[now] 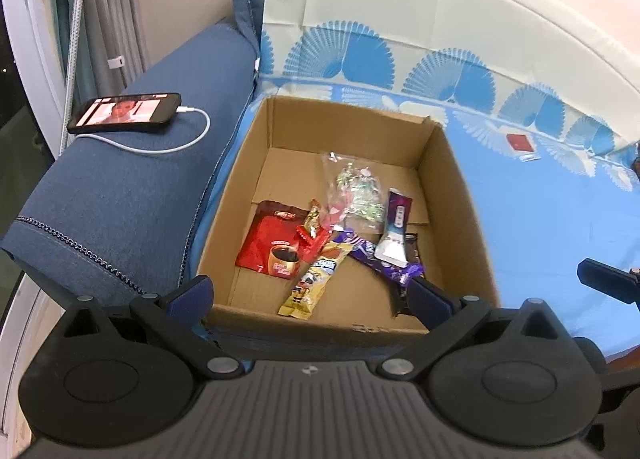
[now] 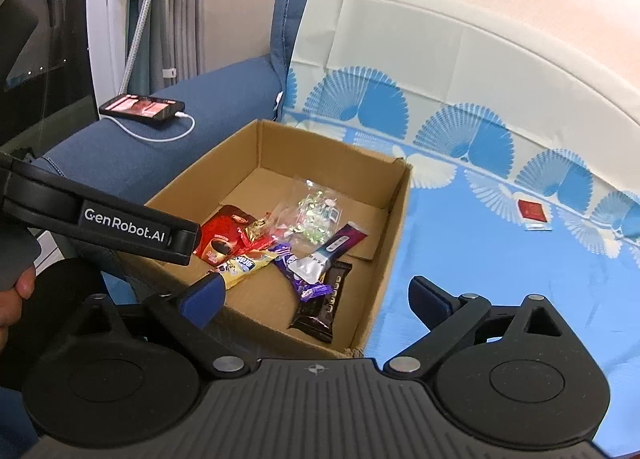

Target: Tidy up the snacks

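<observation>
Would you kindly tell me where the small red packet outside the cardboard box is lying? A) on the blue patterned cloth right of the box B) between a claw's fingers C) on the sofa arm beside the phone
A: the small red packet lies alone on the blue patterned cloth, right of the cardboard box.

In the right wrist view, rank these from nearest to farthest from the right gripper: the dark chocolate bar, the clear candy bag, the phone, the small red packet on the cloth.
From the right gripper:
1. Dark chocolate bar, at the box's near right corner.
2. Clear candy bag, mid-box.
3. Small red packet, far right on the blue cloth.
4. Phone, far left on the sofa arm.
</observation>
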